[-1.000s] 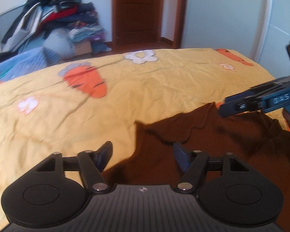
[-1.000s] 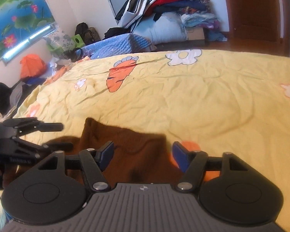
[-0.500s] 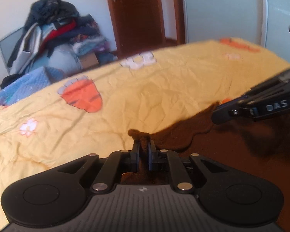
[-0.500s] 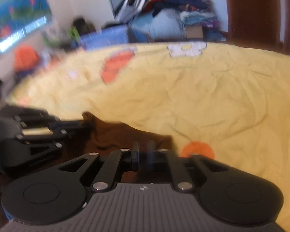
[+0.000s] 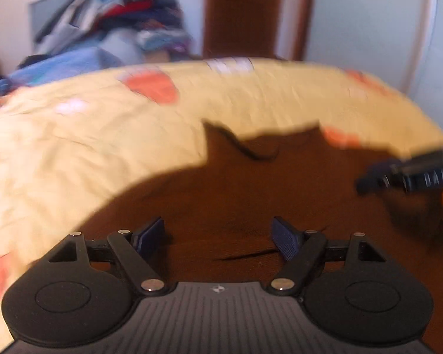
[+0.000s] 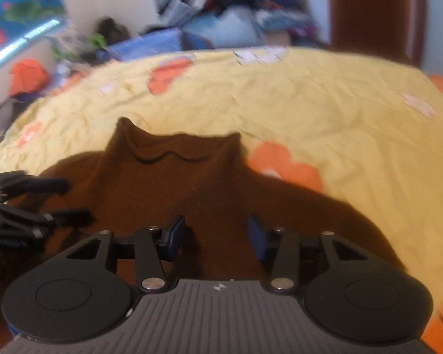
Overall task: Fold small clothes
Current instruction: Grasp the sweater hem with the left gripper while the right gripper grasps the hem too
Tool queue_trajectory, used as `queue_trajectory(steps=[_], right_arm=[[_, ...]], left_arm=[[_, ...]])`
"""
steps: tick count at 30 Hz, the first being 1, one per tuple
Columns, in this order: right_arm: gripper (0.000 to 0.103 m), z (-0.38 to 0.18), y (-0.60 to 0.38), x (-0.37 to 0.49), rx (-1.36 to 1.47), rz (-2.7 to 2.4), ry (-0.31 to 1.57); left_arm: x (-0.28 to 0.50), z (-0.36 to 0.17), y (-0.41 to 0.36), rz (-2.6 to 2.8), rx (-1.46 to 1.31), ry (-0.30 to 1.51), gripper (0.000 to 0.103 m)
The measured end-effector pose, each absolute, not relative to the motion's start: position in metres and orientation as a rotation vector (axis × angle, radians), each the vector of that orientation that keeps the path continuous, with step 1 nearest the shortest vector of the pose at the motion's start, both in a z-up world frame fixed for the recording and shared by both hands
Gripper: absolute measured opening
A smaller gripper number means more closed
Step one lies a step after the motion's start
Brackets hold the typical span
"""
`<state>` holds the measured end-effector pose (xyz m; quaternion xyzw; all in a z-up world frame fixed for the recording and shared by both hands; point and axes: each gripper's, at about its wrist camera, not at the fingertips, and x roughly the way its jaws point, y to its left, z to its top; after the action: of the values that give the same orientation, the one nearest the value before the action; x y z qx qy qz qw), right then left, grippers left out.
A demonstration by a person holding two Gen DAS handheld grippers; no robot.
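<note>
My left tongs (image 5: 218, 237) and right tongs (image 6: 215, 236), both spread and empty, hover above the brown sweater (image 6: 174, 183) lying flat on the yellow bedspread (image 6: 325, 112); judging by that, folding starts next, needing a sleeve-edge pinch.

Bare yellow bedspread (image 6: 325, 109) beyond the brown sweater (image 6: 174, 188) (both views blurred), clothes pile (image 6: 239, 6) behind bed

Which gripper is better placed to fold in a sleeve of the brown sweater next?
Probably the left gripper. It is open, over the brown sweater near its left side. The right gripper hangs open over the middle of the sweater, below the collar, farther from either side.
</note>
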<state>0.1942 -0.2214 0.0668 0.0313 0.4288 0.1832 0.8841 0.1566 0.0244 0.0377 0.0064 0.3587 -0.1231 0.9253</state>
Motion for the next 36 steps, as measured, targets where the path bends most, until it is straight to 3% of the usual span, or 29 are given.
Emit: queue_trajectory(steps=[1, 3, 4, 5, 9, 13, 15, 16, 19, 22, 24, 25, 26, 27, 28, 29, 32, 33, 34, 35, 36], right_arm=[[0.053, 0.076, -0.227, 0.181, 0.095, 0.401, 0.874], [0.072, 0.095, -0.243, 0.146, 0.126, 0.452, 0.782], [0.088, 0.101, -0.254, 0.127, 0.127, 0.434, 0.74], [0.093, 0.107, -0.265, 0.115, 0.124, 0.404, 0.715], [0.09, 0.089, -0.315, 0.094, 0.218, 0.257, 0.771], [0.076, 0.053, -0.322, 0.094, 0.295, 0.216, 0.874], [0.057, 0.051, -0.303, 0.088, 0.197, 0.267, 0.87], [0.033, 0.051, -0.292, 0.086, 0.144, 0.271, 0.876], [0.012, 0.051, -0.302, 0.088, 0.12, 0.255, 0.884], [0.01, 0.052, -0.322, 0.083, 0.206, 0.239, 0.874], [0.022, 0.052, -0.316, 0.075, 0.214, 0.247, 0.857], [0.039, 0.054, -0.316, 0.07, 0.241, 0.25, 0.861], [0.063, 0.056, -0.317, 0.064, 0.282, 0.259, 0.871], [0.074, 0.059, -0.317, 0.057, 0.321, 0.281, 0.874], [0.086, 0.061, -0.317, 0.046, 0.345, 0.31, 0.867], [0.086, 0.064, -0.317, 0.035, 0.349, 0.332, 0.864], [0.082, 0.058, -0.319, 0.006, 0.355, 0.351, 0.899], [0.081, 0.055, -0.32, -0.004, 0.344, 0.363, 0.878], [0.072, 0.054, -0.319, -0.014, 0.315, 0.366, 0.858], [0.048, 0.054, -0.317, -0.022, 0.268, 0.348, 0.841], [0.026, 0.054, -0.315, -0.026, 0.227, 0.325, 0.845]], left_arm=[[0.141, 0.048, 0.035, -0.247, -0.026, 0.688, 0.081], [0.109, 0.057, 0.063, -0.202, -0.122, 0.652, 0.084], [0.094, 0.056, 0.078, -0.184, -0.175, 0.657, 0.084], [0.082, 0.052, 0.093, -0.175, -0.232, 0.668, 0.084], [0.058, 0.019, 0.139, -0.051, -0.427, 0.78, 0.083], [0.059, 0.013, 0.139, -0.083, -0.511, 0.785, 0.08], [0.064, 0.013, 0.121, -0.091, -0.413, 0.8, 0.041], [0.064, 0.012, 0.109, -0.058, -0.303, 0.791, 0.025], [0.062, 0.011, 0.104, -0.062, -0.213, 0.771, 0.019], [0.059, 0.012, 0.109, -0.074, -0.224, 0.775, 0.021], [0.05, 0.018, 0.113, -0.064, -0.269, 0.788, 0.022], [0.044, 0.02, 0.115, -0.065, -0.301, 0.801, 0.028], [0.034, 0.023, 0.117, -0.084, -0.329, 0.819, 0.04], [0.024, 0.024, 0.118, -0.105, -0.353, 0.833, 0.051], [0.014, 0.023, 0.12, -0.119, -0.376, 0.835, 0.072], [0.001, 0.023, 0.121, -0.132, -0.401, 0.828, 0.079], [-0.03, 0.016, 0.127, -0.172, -0.445, 0.804, 0.077], [-0.037, 0.014, 0.126, -0.174, -0.436, 0.787, 0.075], [-0.043, 0.014, 0.123, -0.164, -0.401, 0.776, 0.058], [-0.046, 0.014, 0.119, -0.135, -0.347, 0.777, 0.027], [-0.046, 0.014, 0.118, -0.104, -0.306, 0.788, 0.013]])
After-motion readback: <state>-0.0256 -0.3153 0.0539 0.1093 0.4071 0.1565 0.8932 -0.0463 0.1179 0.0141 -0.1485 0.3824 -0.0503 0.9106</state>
